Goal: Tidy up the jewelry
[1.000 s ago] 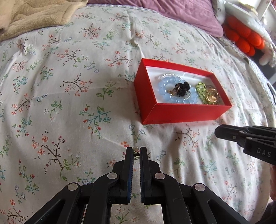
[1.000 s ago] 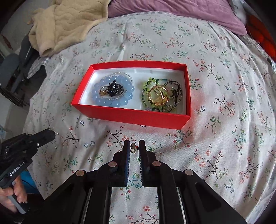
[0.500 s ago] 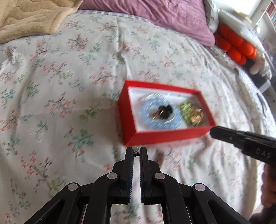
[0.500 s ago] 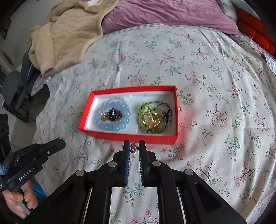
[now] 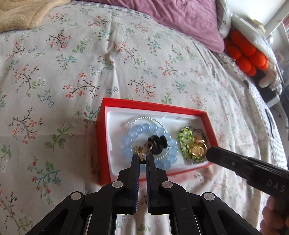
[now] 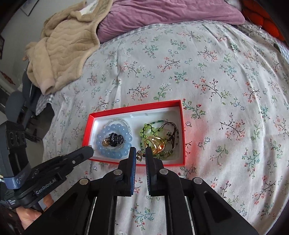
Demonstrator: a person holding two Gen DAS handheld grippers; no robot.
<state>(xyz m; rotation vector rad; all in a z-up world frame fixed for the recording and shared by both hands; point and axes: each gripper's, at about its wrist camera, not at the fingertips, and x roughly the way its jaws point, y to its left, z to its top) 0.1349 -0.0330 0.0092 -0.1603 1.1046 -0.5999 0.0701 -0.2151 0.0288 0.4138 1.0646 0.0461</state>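
Your left tongs [image 5: 142,159] are clamped on a small earring [image 5: 142,156], a pale bead with a dark dangle pinched right at the tips. Just past those tips lies the blue bracelet [image 5: 137,130] in the left half of the red box [image 5: 101,144], with a black charm [image 5: 159,144] and a gold ring [image 5: 138,149] inside its loop. A thin clear-bead strand [image 5: 144,118] peeks out behind the bracelet.

Your right tongs [image 6: 139,153] grip a second earring [image 6: 139,155] (tiny, gold and dark, its details too small to make out), jaws nearly together around it. Their tips sit over the near rim of the box, between the blue bracelet and the green bracelet [image 6: 147,129]. Ahead and slightly right of them, gold rings [image 6: 155,143] rest on the green beads, with a dark cord [image 6: 171,130] tangled beside them.

Seen from the left tongs, the right pair comes in from the right, its tip just at the box's near right corner. The box sits on a floral bedspread [image 6: 225,72]; far beyond the tongs are a tan blanket [image 6: 61,45] and a purple pillow [image 6: 162,10].
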